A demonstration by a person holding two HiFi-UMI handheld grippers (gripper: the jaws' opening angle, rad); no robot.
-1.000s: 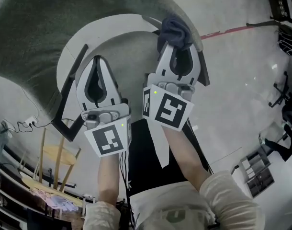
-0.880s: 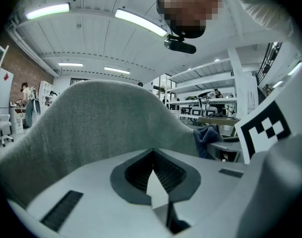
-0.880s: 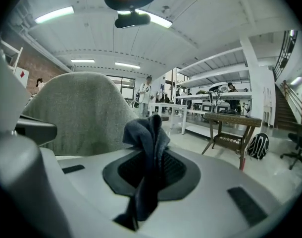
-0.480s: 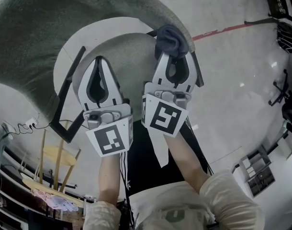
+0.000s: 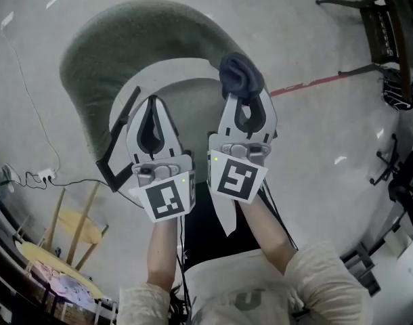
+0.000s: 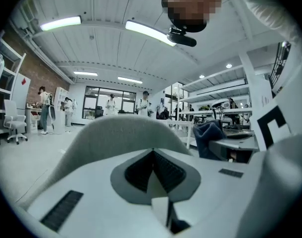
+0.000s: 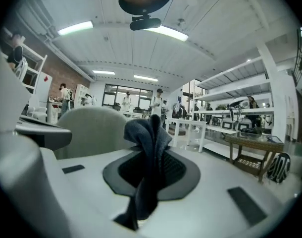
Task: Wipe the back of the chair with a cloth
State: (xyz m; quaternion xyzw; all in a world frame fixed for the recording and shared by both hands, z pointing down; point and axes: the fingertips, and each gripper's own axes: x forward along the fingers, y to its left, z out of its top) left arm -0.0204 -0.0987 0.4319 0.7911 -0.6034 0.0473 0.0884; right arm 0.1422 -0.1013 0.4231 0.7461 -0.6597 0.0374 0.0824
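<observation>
Head view: right tongs half-hiding cloth

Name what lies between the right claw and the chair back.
Only the dark cloth, gripped by the right claw, reaching toward the chair back; head view.

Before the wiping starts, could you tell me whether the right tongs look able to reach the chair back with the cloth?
Probably yes: the right tongs, shut on the cloth, hover beside the chair back with nothing between them.
</observation>
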